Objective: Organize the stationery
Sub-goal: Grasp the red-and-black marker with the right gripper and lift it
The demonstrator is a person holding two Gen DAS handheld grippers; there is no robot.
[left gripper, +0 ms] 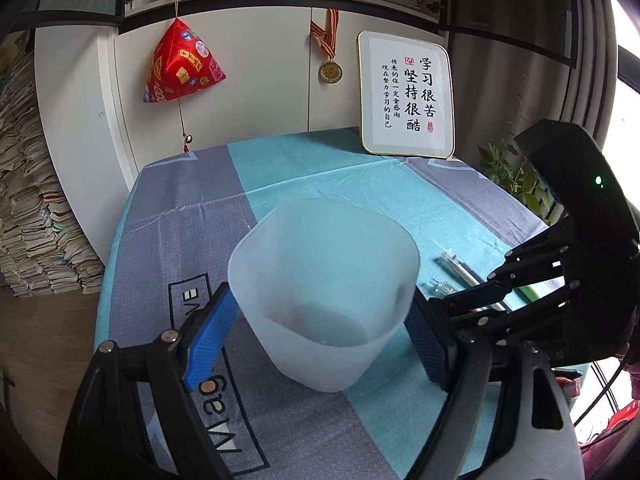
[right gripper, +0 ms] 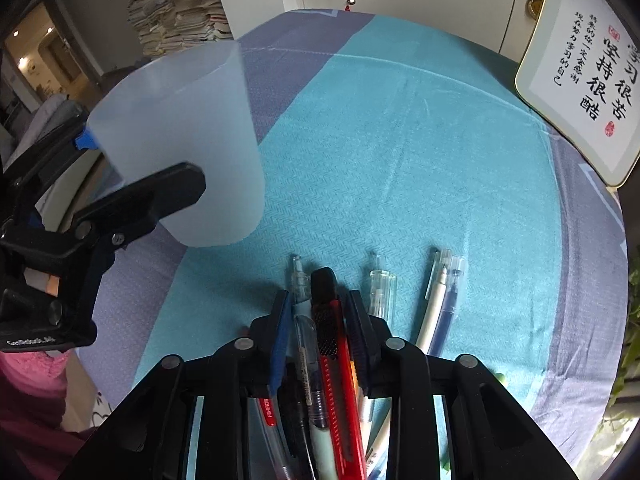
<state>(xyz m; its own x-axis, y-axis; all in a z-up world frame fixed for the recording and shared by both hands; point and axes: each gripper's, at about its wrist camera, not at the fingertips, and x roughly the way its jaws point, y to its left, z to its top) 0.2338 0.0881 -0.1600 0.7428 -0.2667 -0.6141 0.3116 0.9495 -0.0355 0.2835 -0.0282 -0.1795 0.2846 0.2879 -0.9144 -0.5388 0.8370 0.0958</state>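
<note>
A translucent white cup [left gripper: 324,280] stands on the cloth-covered table [left gripper: 320,168]. My left gripper [left gripper: 322,298] is open, its blue pads [left gripper: 210,340] on either side of the cup close to its walls. In the right wrist view the cup [right gripper: 192,128] and the left gripper [right gripper: 140,160] are at the left. My right gripper [right gripper: 318,296] points steeply down, shut on a clear pen [right gripper: 300,300] and a red utility knife [right gripper: 326,312] that lie side by side. More pens lie to its right: a clear one [right gripper: 382,288], a white one [right gripper: 434,300] and a blue one [right gripper: 446,312].
A framed calligraphy board [left gripper: 406,94] leans at the table's far right corner. A leafy plant [left gripper: 508,168] grows past the right edge. Paper stacks [left gripper: 32,208] rise on the floor at the left. A red pen [right gripper: 268,412] and other pens lie under the right gripper.
</note>
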